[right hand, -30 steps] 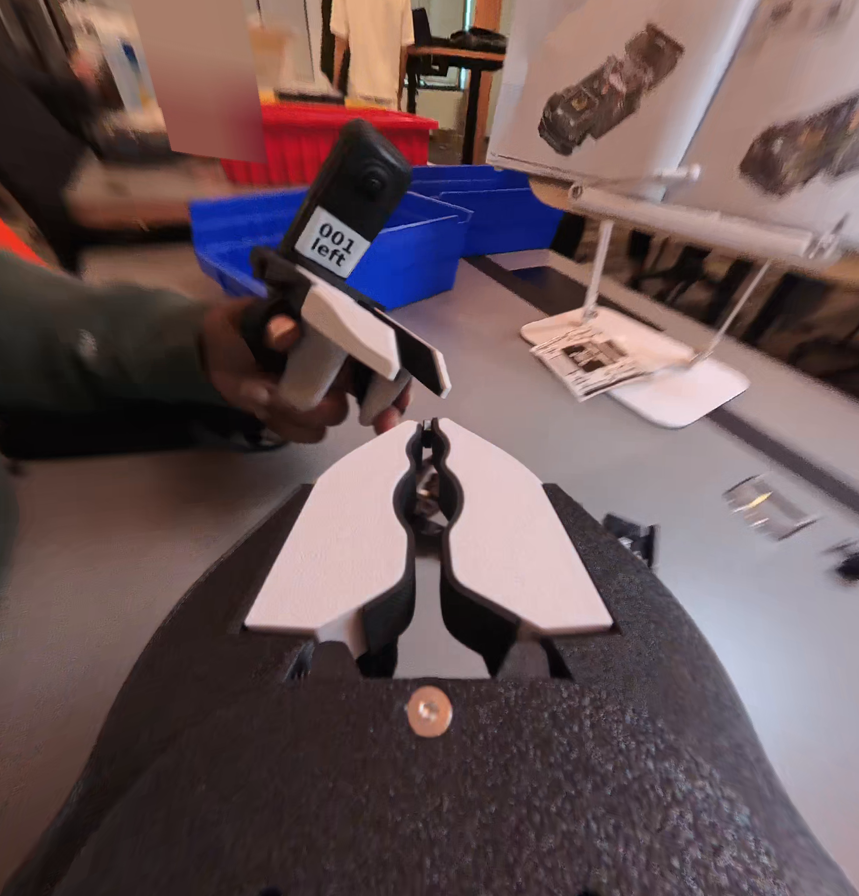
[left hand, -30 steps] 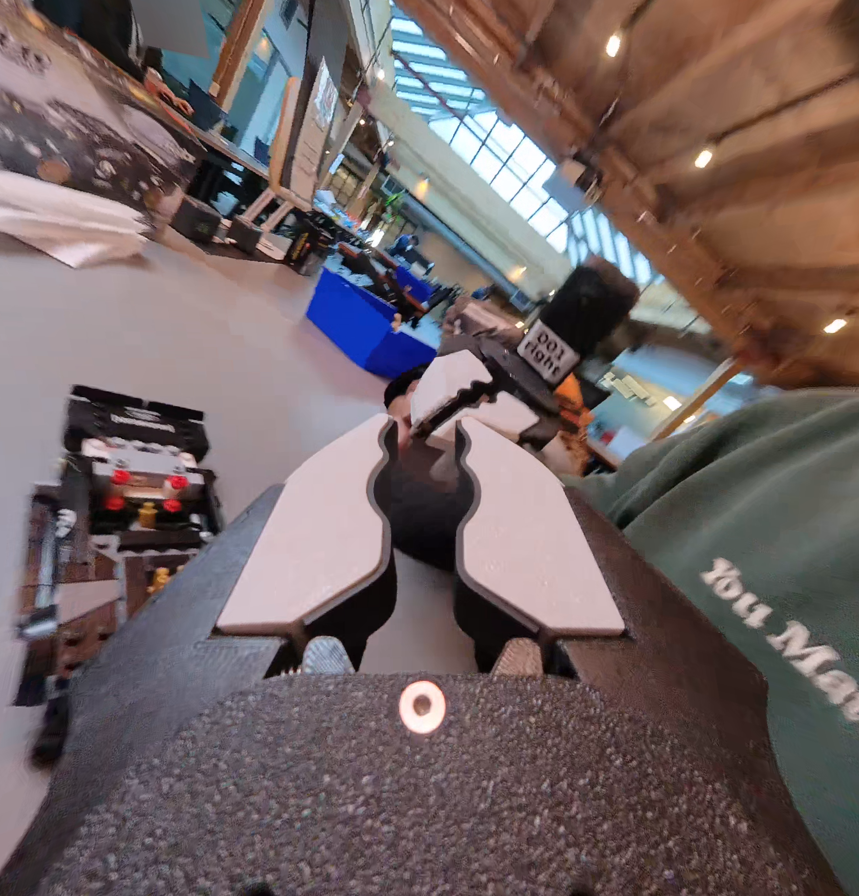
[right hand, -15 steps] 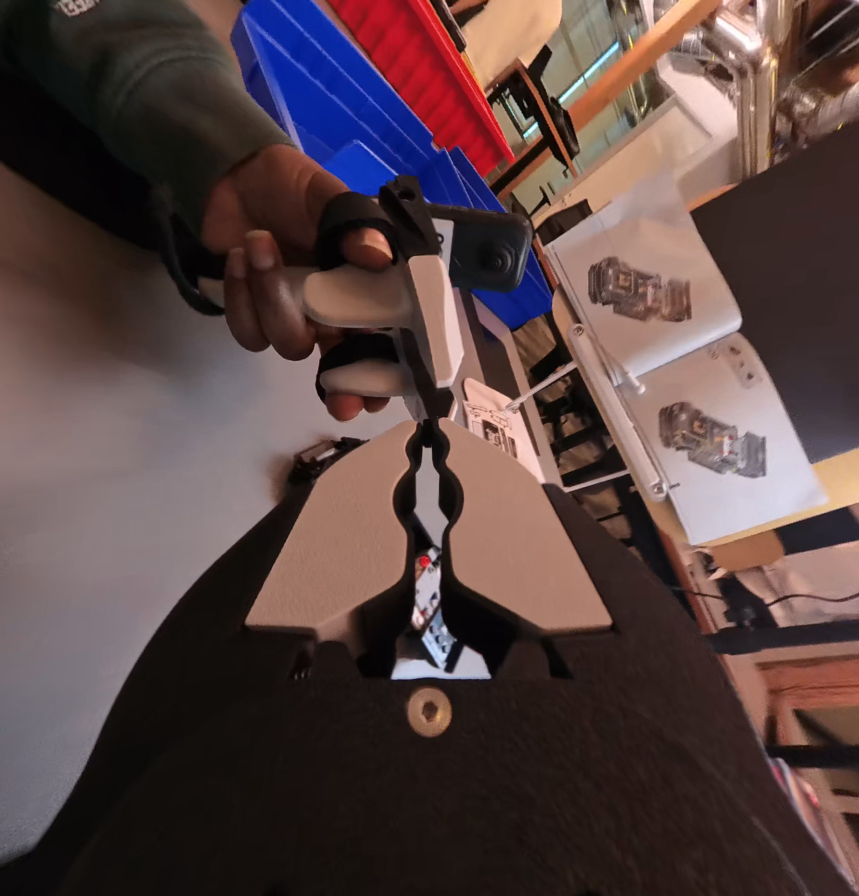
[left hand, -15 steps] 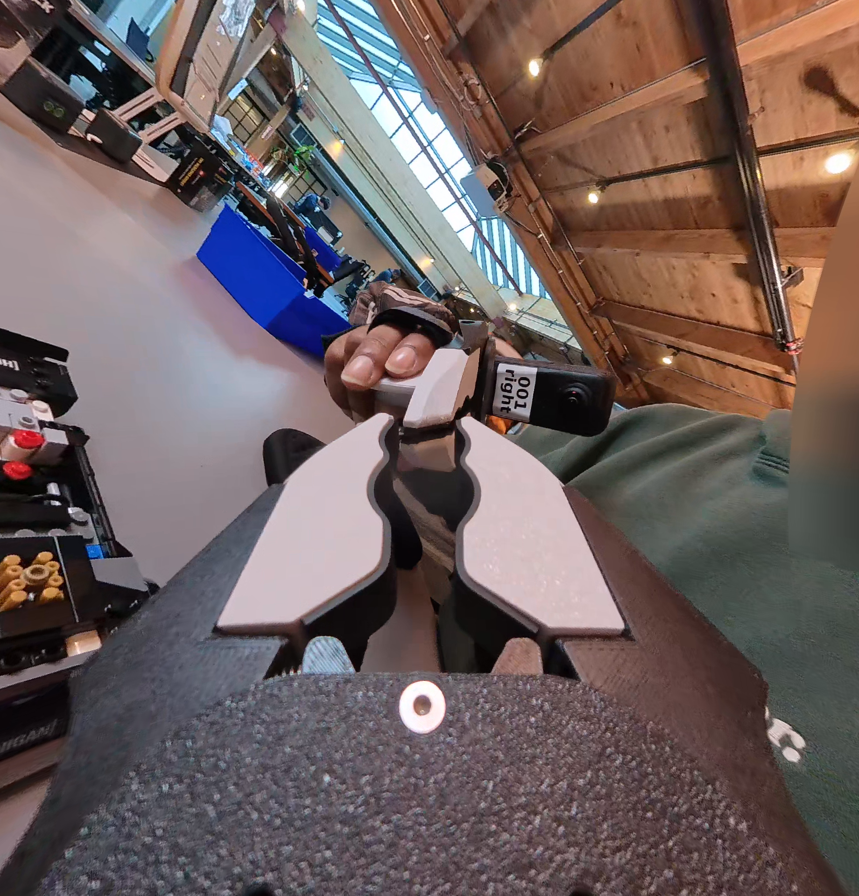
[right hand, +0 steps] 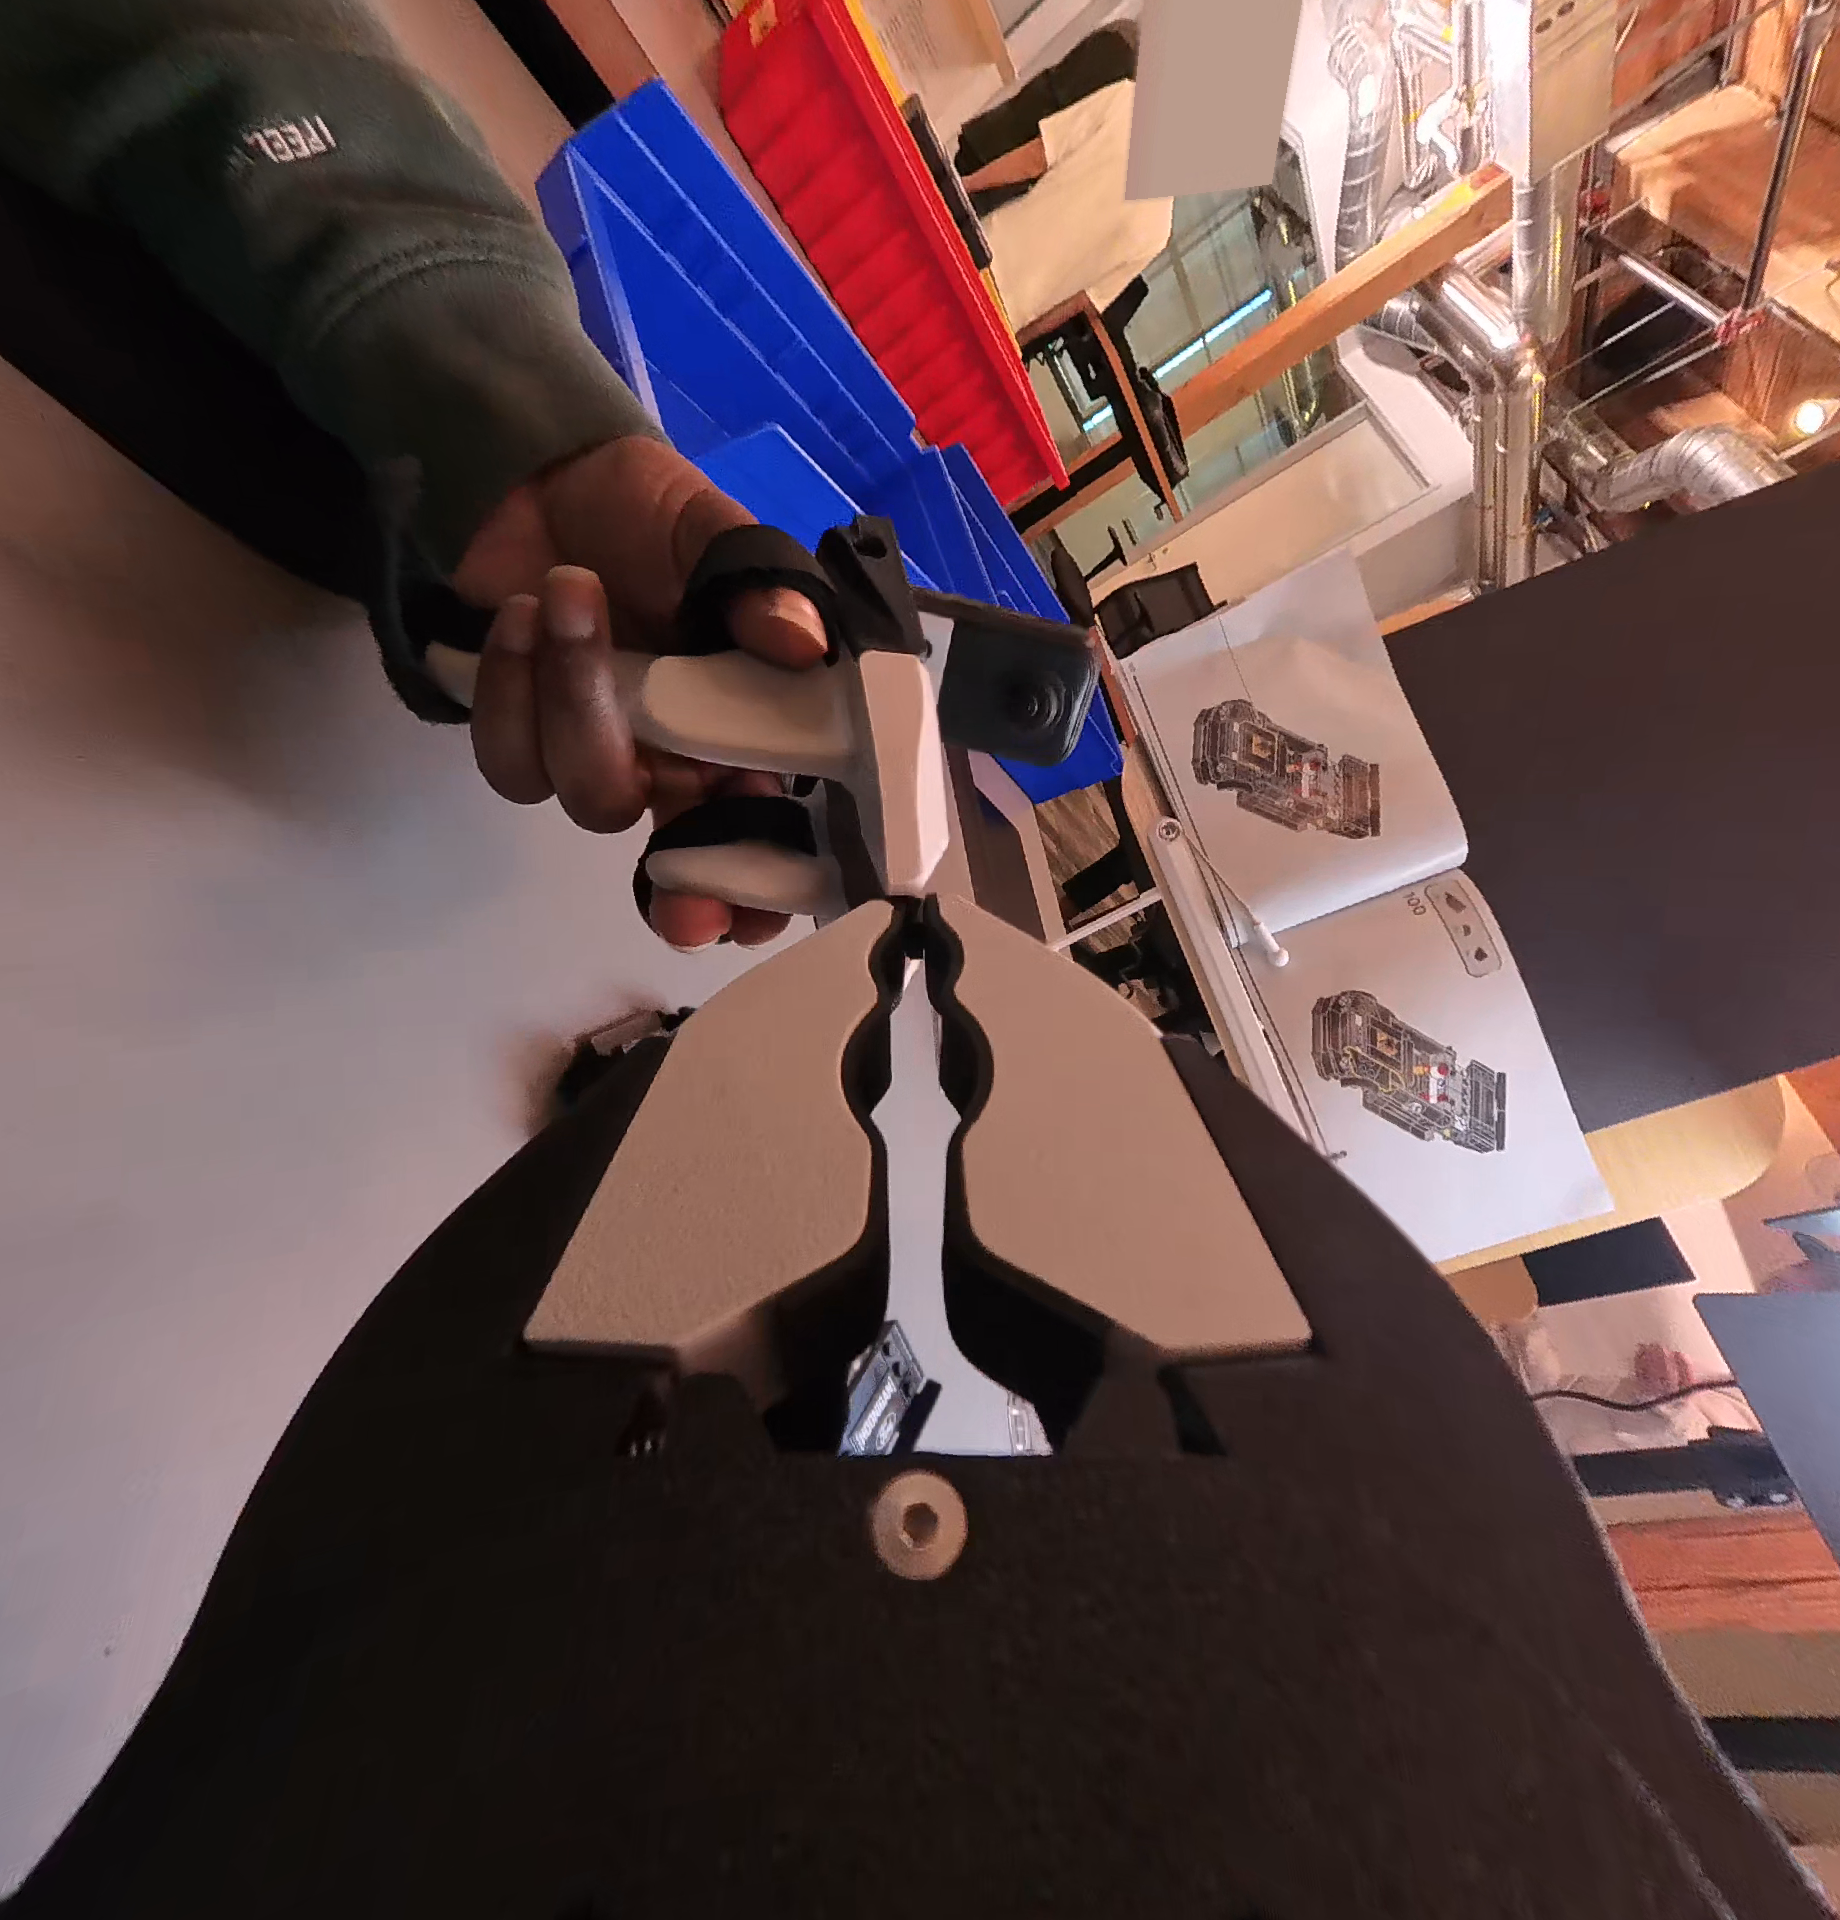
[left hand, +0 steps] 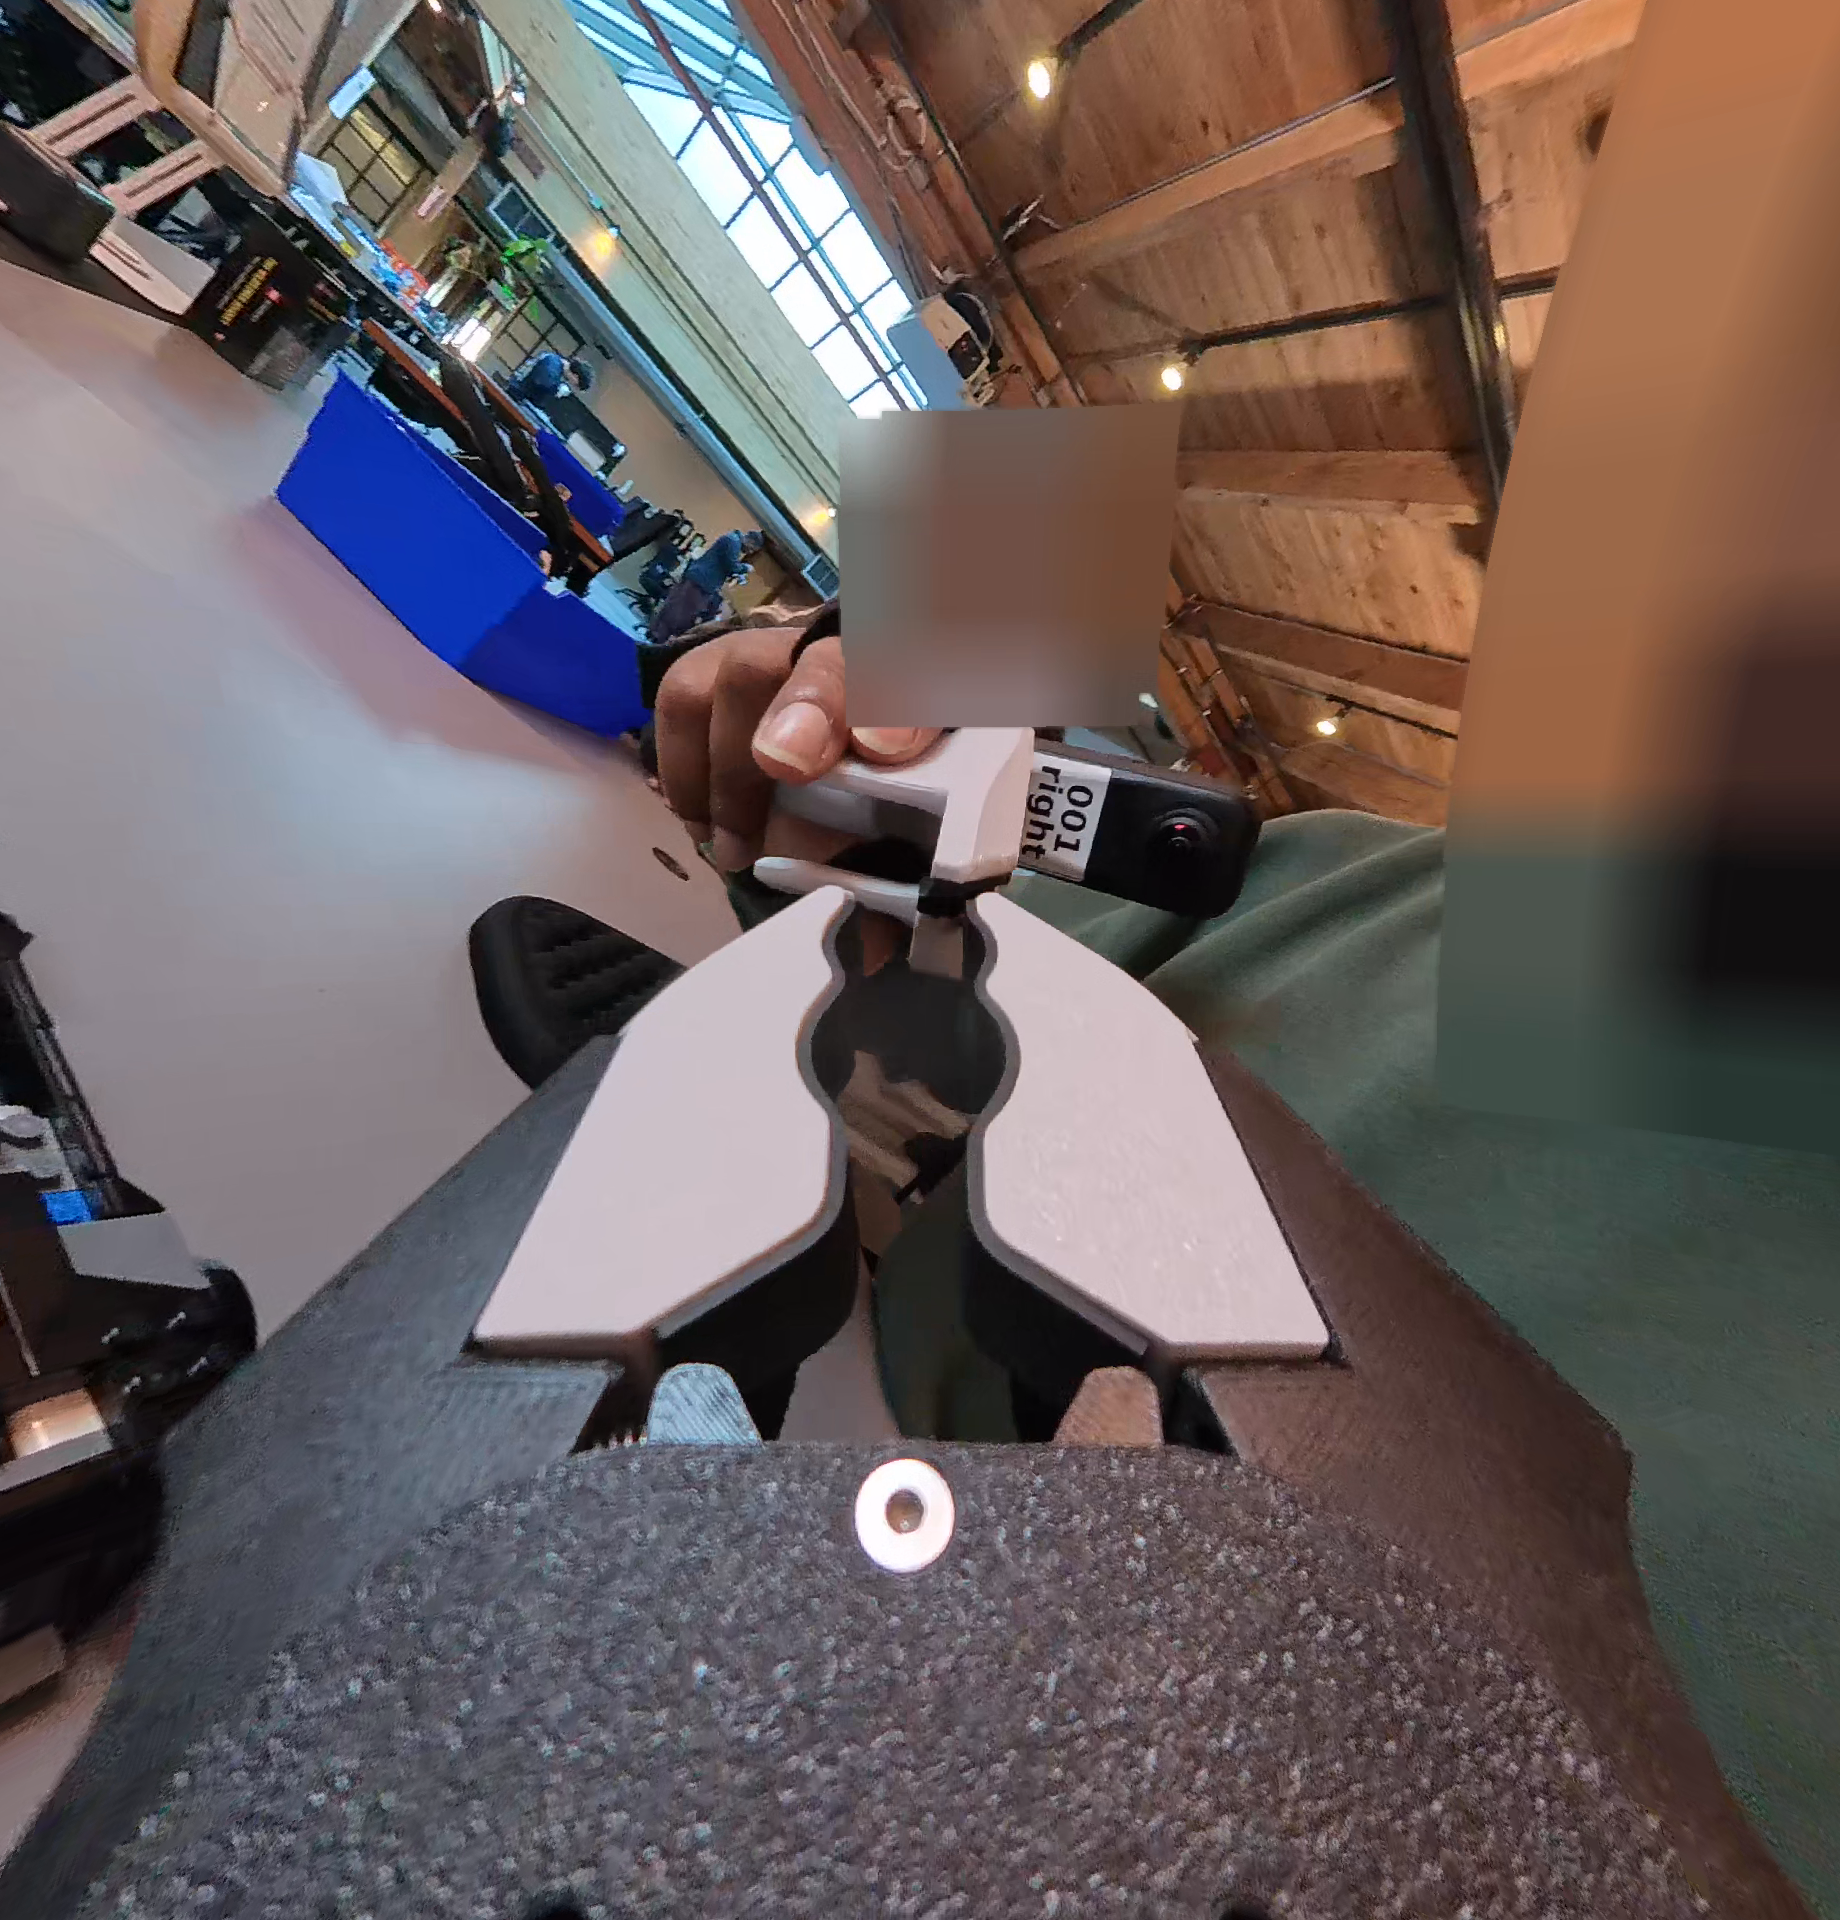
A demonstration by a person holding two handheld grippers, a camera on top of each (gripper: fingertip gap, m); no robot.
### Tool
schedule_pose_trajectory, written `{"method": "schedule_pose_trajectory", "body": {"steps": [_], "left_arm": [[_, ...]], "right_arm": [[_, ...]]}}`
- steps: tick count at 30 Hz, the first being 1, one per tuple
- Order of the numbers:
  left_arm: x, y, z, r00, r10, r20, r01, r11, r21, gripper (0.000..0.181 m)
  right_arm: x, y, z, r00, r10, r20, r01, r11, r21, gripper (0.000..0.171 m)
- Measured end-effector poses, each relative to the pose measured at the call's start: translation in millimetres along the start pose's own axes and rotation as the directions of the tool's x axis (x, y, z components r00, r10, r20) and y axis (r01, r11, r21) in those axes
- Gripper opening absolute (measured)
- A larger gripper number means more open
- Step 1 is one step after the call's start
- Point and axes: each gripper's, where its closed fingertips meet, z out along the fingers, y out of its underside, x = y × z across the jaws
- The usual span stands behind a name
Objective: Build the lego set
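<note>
Rolled further since before, now tip to tip: black, white-fingered left gripper narrowly parted; matching right gripper pinched almost closed, contents untellable. Risks dropping any tiny piece mid-handover, away from black brick-built lego car at 9 o'clock on grey table.

right gripper fingers nearly closed, tips meeting left gripper.

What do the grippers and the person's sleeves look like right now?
Both grippers, the left gripper and the right gripper, have pale grey scalloped fingers on rough black bodies. Each has a light grey handle with black finger straps and a black camera, the right one's with a white label. The sleeves are dark green.
</note>
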Motion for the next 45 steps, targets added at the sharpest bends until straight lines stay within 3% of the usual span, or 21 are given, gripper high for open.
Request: {"method": "schedule_pose_trajectory", "body": {"steps": [7, 11, 15, 18, 21, 24, 30, 40, 43, 45], "left_arm": [[6.1, 0.7, -0.3, 0.999, -0.01, -0.042, 0.01, 1.0, 0.0, 0.008], [5.8, 1.9, -1.1, 0.998, 0.056, -0.023, -0.056, 0.998, -0.017, 0.008], [6.3, 1.6, -6.1, 0.992, 0.126, -0.019, -0.127, 0.991, -0.029, 0.008], [4.5, 2.0, -8.9, 0.977, 0.213, 0.009, -0.213, 0.976, -0.052, 0.008], [6.4, 4.8, -8.6, 0.959, 0.283, 0.015, -0.281, 0.956, -0.08, 0.008], [6.1, 9.0, -6.1, 0.945, 0.327, 0.023, -0.323, 0.941, -0.103, 0.008], [4.4, 14.0, -3.6, 0.932, 0.361, 0.034, -0.354, 0.926, -0.133, 0.008], [-8.1, 11.6, -7.0, 0.911, 0.394, 0.12, -0.371, 0.912, -0.175, 0.011], [-22.1, 2.7, -15.7, 0.877, 0.428, 0.221, -0.388, 0.899, -0.201, 0.023], [-49.4, -4.5, -33.4, 0.788, 0.486, 0.378, -0.401, 0.871, -0.284, 0.029]], "right_arm": [[-3.2, -1.8, -0.6, 1.0, -0.014, 0.01, 0.014, 1.0, 0.016, 0.003], [-3.5, -1.4, -0.6, 1.0, 0.004, 0.007, -0.004, 1.0, 0.011, 0.004], [1.5, -3.3, -3.9, 0.983, 0.184, 0.03, -0.184, 0.983, 0.018, 0.019], [3.0, -6.8, -7.7, 0.904, 0.413, 0.108, -0.419, 0.907, 0.04, 0.013], [-0.1, -5.4, -8.7, 0.762, 0.617, 0.196, -0.634, 0.773, 0.029, 0.013], [-8.7, -4.0, -7.7, 0.647, 0.715, 0.262, -0.739, 0.673, -0.013, 0.017], [-15.8, -1.7, -5.6, 0.607, 0.753, 0.255, -0.77, 0.636, -0.044, 0.009], [-17.1, 11.9, -2.9, 0.551, 0.815, 0.183, -0.816, 0.571, -0.088, 0.008], [-16.7, 27.1, -7.1, 0.53, 0.841, 0.111, -0.835, 0.54, -0.105, 0.008], [-16.1, 37.8, -12.3, 0.508, 0.859, 0.065, -0.851, 0.512, -0.118, 0.008]]}}
